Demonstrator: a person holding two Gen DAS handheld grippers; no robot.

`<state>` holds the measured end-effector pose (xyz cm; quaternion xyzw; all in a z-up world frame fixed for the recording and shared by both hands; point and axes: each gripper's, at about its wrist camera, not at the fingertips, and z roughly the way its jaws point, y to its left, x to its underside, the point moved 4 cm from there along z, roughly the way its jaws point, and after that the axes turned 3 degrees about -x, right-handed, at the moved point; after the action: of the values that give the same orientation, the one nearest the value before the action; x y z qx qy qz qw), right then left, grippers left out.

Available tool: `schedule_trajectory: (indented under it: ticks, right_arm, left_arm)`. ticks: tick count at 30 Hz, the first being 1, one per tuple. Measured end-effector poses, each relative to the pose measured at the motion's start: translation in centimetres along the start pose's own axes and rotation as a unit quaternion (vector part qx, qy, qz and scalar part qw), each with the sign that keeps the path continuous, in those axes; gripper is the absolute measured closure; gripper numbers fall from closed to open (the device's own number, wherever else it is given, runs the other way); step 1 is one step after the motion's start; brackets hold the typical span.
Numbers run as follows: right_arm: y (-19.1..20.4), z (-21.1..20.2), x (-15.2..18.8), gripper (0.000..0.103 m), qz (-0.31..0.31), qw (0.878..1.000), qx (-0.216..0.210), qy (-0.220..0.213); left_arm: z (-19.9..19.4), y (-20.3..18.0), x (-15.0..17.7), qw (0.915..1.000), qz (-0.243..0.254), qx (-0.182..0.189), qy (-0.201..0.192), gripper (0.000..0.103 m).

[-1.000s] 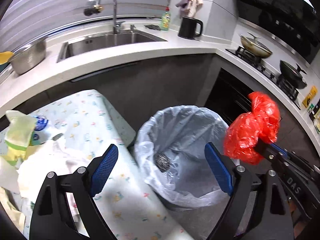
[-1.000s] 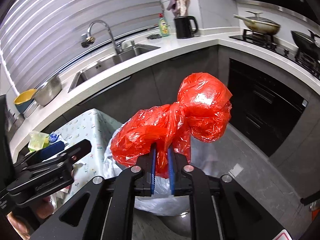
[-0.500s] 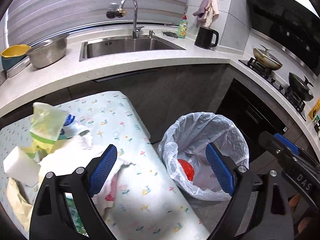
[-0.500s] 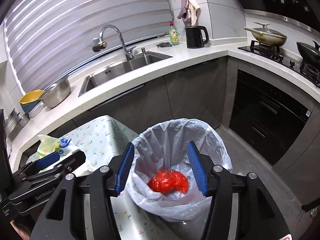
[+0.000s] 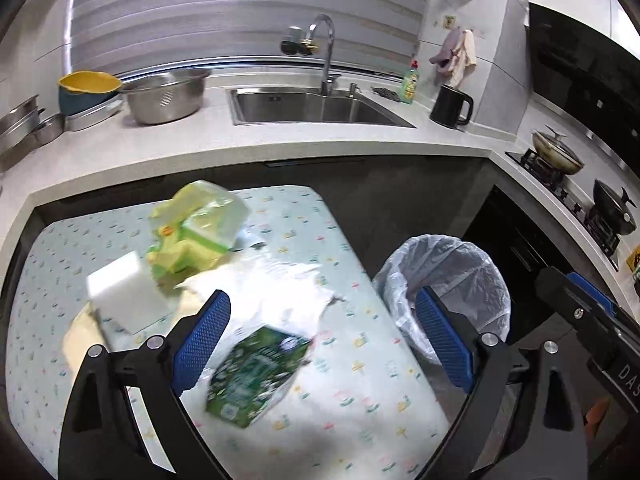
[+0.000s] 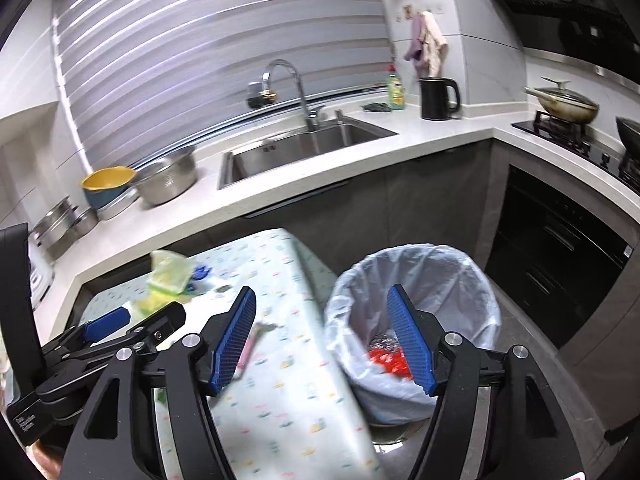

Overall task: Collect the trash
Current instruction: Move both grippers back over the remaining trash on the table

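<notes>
Down inside the lined bin (image 6: 416, 292) lies the red bag (image 6: 390, 362). Above it the right gripper (image 6: 324, 340) has just opened its jaws, empty. Over the tabletop (image 5: 360, 360) litter, the left gripper (image 5: 322, 340) gapes wide, holding nothing.

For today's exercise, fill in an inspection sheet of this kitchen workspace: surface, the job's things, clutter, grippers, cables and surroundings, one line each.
Surface: small table with a patterned cloth, standing beside the bin.
Job's things: lined trash bin holds a red bag; on the table lie a green packet, white crumpled paper, a white block and a yellow-green wrapper.
Clutter: nothing seen beyond the trash.
Grippers: left gripper open and empty above the table; right gripper empty, its jaws have just been opening, between table edge and bin.
Cables: nothing seen.
Surroundings: sink, steel bowl, black kettle, stove with pans.
</notes>
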<state>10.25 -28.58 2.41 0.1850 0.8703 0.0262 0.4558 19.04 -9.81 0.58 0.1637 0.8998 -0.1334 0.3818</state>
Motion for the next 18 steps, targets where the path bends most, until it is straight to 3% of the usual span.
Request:
schedule_trajectory:
  ticks: [9,18]
  right_arm:
    - [5.3,-0.3,2.2,0.037,-0.026,0.999,-0.033,0.021]
    - [9.3,0.7,4.6,0.037,-0.044,0.997,-0.051,0.043]
  left_arm:
    - [-2.5,8.0,2.2,0.9971,-0.051,-0.056,0.010,0.012]
    - [-2.7,17.5,6.2,0.9842,-0.122,-0.122,0.041,0.012]
